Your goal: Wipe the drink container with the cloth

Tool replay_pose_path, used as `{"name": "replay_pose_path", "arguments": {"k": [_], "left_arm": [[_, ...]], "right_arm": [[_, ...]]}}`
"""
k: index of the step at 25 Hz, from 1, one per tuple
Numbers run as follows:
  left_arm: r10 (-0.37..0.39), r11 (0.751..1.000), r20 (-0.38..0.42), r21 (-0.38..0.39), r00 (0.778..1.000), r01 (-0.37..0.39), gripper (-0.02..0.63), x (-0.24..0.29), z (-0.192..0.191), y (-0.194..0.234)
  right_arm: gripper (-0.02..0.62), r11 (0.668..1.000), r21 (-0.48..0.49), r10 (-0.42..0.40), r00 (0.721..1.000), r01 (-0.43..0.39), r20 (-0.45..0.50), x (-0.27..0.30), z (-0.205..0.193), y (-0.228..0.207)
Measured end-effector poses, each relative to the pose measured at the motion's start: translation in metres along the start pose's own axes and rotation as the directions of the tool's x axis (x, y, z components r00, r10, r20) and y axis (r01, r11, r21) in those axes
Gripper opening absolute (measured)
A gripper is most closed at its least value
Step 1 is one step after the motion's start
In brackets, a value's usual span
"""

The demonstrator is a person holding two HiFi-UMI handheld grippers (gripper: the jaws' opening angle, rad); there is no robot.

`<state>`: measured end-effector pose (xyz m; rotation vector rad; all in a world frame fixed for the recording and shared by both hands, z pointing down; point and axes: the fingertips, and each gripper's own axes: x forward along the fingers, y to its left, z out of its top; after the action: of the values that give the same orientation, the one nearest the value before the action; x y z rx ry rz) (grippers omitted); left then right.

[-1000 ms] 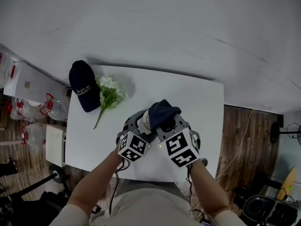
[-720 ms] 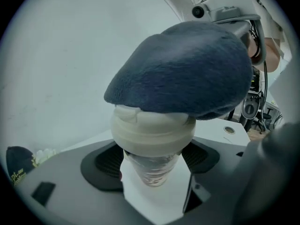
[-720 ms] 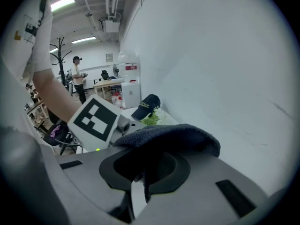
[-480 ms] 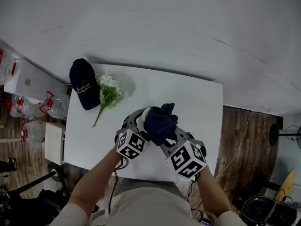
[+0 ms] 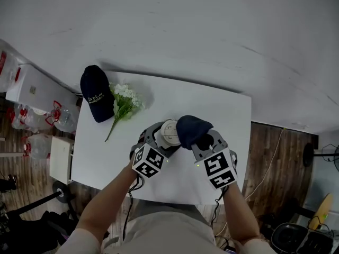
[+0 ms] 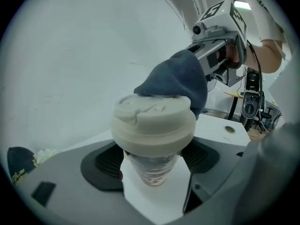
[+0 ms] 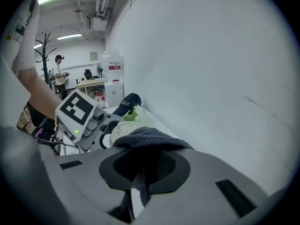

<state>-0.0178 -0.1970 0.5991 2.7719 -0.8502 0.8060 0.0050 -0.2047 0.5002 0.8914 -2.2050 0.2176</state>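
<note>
A paper drink cup (image 6: 153,139) with a cream lid (image 5: 169,132) is held upright above the white table (image 5: 233,120), with my left gripper (image 6: 152,161) shut on its body. A dark blue cloth (image 5: 192,130) is bunched in my right gripper (image 7: 140,184), which is shut on it. The cloth (image 6: 180,81) lies against the right side of the lid's rim. In the right gripper view the cloth (image 7: 150,139) drapes over the jaws and the lid (image 7: 123,129) shows just past it. The cup's lower part is hidden in the head view.
A navy cap (image 5: 96,93) and a bunch of white flowers (image 5: 123,103) lie at the table's far left corner. A white wall rises behind the table. Boxes and plastic bottles (image 5: 37,120) crowd the floor at the left. A person stands far off in the room (image 7: 59,74).
The right gripper has carried the cloth from over the top of the lid out to its right side, so the cream lid now shows. The left gripper holds the cup about where it was.
</note>
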Motion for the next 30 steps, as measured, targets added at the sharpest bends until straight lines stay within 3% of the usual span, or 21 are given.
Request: {"name": "replay_pose_path", "arguments": {"k": [9,13,17,19,25,30], "left_arm": [[-0.01,1.0,-0.015,-0.004,1.0,0.01,0.399,0.0,-0.001,0.001],[-0.005,1.0,-0.019,-0.004,1.0,0.005,0.4,0.0,-0.001,0.001],[-0.012,1.0,-0.022,0.0,1.0,0.012,0.4,0.0,-0.002,0.002],[-0.014,1.0,-0.024,-0.001,1.0,0.014,0.4,0.0,-0.002,0.001],[-0.008,1.0,-0.018,-0.009,1.0,0.008,0.399,0.001,-0.002,0.0],[-0.017,1.0,-0.009,-0.016,1.0,0.017,0.399,0.0,-0.001,0.0]], "right_arm": [[0.057,0.986,-0.167,0.021,1.0,-0.025,-0.022,0.034,0.034,0.024],[0.057,0.97,-0.217,0.108,0.993,-0.114,-0.04,0.033,0.036,0.056],[0.057,0.95,-0.193,0.237,0.969,-0.247,-0.074,0.014,0.021,0.076],[0.057,0.946,-0.184,0.251,0.962,-0.267,-0.108,0.004,0.007,0.075],[0.058,0.994,-0.098,0.046,0.998,-0.051,-0.052,-0.006,-0.005,0.024],[0.058,0.996,-0.081,-0.03,1.0,0.029,-0.008,0.013,0.016,0.007]]}}
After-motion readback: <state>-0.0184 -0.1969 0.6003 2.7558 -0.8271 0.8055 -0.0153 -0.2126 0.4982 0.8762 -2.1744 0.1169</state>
